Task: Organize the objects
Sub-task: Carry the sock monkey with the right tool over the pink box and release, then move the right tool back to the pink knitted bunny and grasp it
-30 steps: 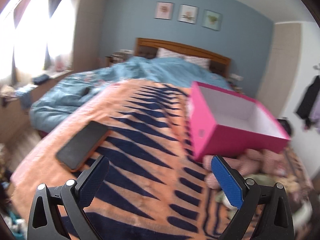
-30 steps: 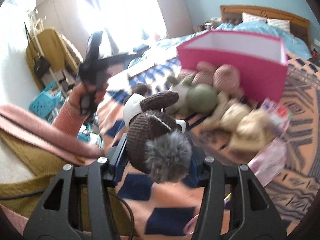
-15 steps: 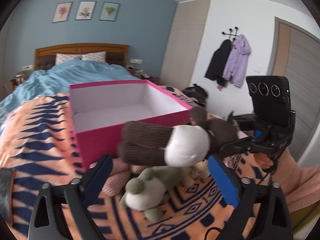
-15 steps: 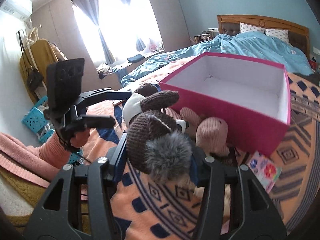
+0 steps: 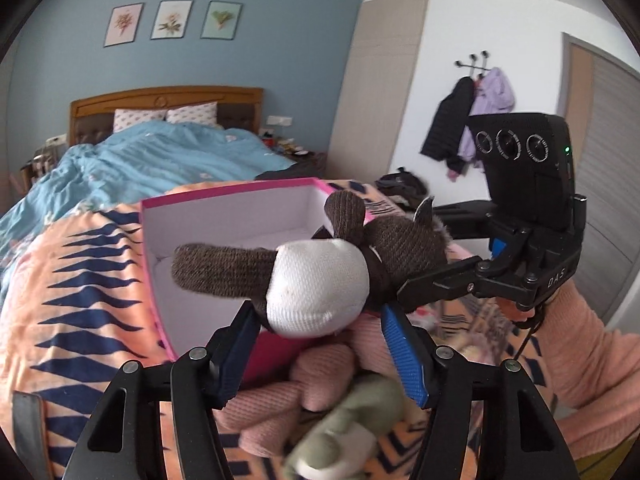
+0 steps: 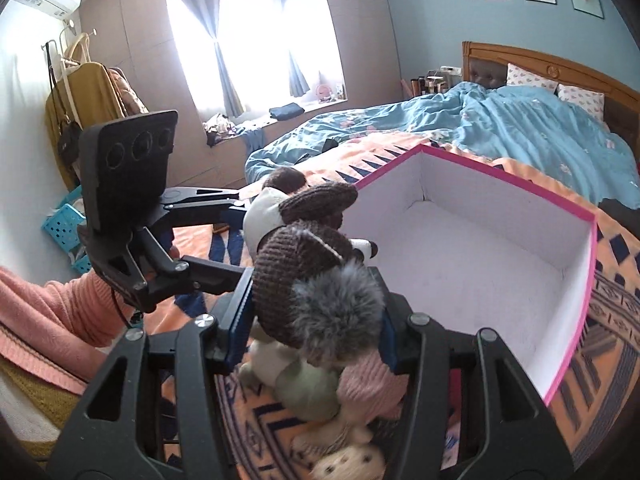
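Right gripper is clamped on the back end of a brown-and-white stuffed toy, carried in the air just beside the pink box, which sits empty on the orange patterned blanket. Left gripper has just been closing w/ the toy's white end btwn its pads; pads look near but I can't tell if they press yet. Best move, I'd say: let the left finish gripping, or back off, before anything goes over the rim, then lower & drop inside. Both grippers tilt downward, facing each other across the toy; pink-sleeved forearms behind them. More soft toys lie below.
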The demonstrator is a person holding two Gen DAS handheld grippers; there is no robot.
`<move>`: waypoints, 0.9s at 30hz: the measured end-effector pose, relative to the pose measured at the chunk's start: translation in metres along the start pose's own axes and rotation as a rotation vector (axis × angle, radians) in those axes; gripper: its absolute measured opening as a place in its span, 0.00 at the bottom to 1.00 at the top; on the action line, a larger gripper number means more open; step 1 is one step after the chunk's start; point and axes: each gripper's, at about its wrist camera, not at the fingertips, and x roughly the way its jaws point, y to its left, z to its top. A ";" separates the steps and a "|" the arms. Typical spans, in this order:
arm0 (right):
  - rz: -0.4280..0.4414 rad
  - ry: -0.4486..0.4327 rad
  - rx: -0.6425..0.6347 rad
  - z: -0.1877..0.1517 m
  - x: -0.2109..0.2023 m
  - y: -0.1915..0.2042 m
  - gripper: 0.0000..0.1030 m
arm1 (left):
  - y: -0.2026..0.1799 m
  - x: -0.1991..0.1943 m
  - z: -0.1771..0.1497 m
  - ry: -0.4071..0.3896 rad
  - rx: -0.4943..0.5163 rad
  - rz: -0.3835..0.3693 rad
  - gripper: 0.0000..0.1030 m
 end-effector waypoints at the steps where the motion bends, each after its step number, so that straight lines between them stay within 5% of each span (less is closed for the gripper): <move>1: -0.008 0.006 -0.001 0.004 0.005 -0.005 0.53 | 0.004 0.003 0.003 0.007 -0.001 0.012 0.62; 11: 0.002 0.112 0.019 0.030 0.052 -0.054 0.54 | 0.042 0.041 0.008 0.101 -0.048 0.078 0.62; 19: -0.059 0.243 0.124 0.022 0.096 -0.086 0.62 | 0.036 0.050 0.002 0.118 -0.036 0.120 0.62; 27: -0.146 0.116 0.203 0.025 0.061 -0.088 0.67 | 0.032 0.039 -0.001 0.076 -0.066 0.108 0.70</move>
